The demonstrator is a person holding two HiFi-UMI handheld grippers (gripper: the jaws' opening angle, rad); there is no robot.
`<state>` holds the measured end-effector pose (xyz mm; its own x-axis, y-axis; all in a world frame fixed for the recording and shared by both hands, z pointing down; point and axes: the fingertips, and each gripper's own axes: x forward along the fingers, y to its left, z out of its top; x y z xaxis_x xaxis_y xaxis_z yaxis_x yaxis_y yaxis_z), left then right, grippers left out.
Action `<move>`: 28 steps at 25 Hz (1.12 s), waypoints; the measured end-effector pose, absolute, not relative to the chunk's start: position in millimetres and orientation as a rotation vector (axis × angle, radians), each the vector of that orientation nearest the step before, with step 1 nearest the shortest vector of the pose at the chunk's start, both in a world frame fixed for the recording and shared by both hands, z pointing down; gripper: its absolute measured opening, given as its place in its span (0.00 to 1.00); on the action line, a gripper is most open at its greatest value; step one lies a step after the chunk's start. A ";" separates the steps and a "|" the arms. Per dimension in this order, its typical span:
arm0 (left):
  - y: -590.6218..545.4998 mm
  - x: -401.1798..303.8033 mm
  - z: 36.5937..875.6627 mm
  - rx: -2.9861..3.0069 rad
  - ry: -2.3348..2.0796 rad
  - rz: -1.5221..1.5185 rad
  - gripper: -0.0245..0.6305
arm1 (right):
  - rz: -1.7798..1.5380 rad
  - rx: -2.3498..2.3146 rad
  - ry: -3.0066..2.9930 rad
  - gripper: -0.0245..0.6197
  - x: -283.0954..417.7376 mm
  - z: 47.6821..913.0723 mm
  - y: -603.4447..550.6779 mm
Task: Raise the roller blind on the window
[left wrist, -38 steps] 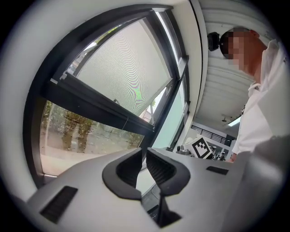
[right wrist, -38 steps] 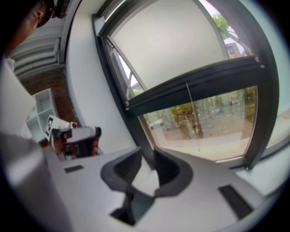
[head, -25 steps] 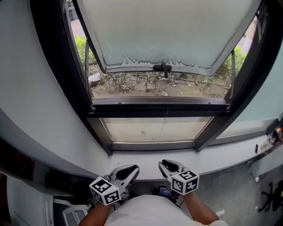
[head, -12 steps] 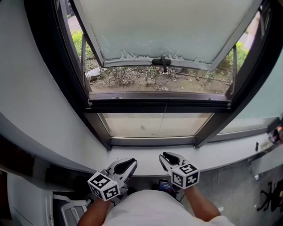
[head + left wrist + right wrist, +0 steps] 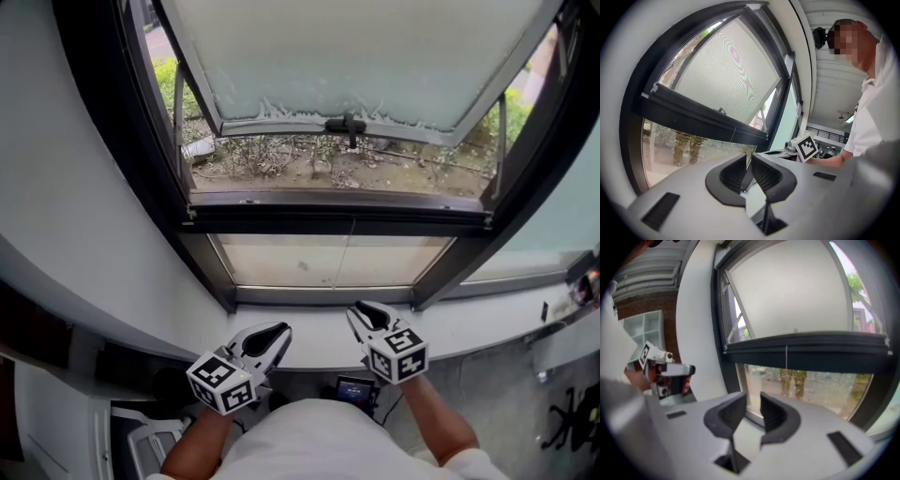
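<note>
Right gripper view: the roller blind [image 5: 787, 296] is shown lowered over the upper window [image 5: 718, 324], its pull cord [image 5: 786, 356] hung from the dark bottom bar [image 5: 811, 348]. The right claw [image 5: 753, 406] is held partly apart and empty before it; the left claw [image 5: 748, 164] is nearly closed, empty.
</note>
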<state>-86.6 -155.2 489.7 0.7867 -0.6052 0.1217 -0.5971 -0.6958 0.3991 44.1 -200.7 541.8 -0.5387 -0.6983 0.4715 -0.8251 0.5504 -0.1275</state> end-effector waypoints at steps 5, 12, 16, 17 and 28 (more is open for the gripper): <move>-166.2 -86.8 486.9 2.585 -0.932 -0.015 0.09 | 0.310 1.250 -2.373 0.17 49.6 532.1 -222.7; -183.0 -84.5 475.6 2.661 -0.963 0.029 0.09 | 0.057 1.249 -2.288 0.17 59.1 512.6 -259.0; -194.5 -83.4 469.0 2.699 -0.976 0.056 0.09 | -0.109 1.250 -2.205 0.17 66.1 501.4 -278.3; -197.4 -83.2 467.5 2.705 -0.978 0.058 0.09 | -0.133 1.245 -2.196 0.17 65.9 499.3 -281.7; -222.1 -74.5 457.3 2.780 -0.993 0.125 0.09 | -0.390 1.178 -2.038 0.17 70.4 481.5 -324.0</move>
<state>-74.5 -222.1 457.3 0.7726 -0.6190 0.1411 -0.6347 -0.7587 0.1468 70.4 -324.0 481.5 -0.3066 -0.8407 0.4463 -0.6165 0.5326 0.5799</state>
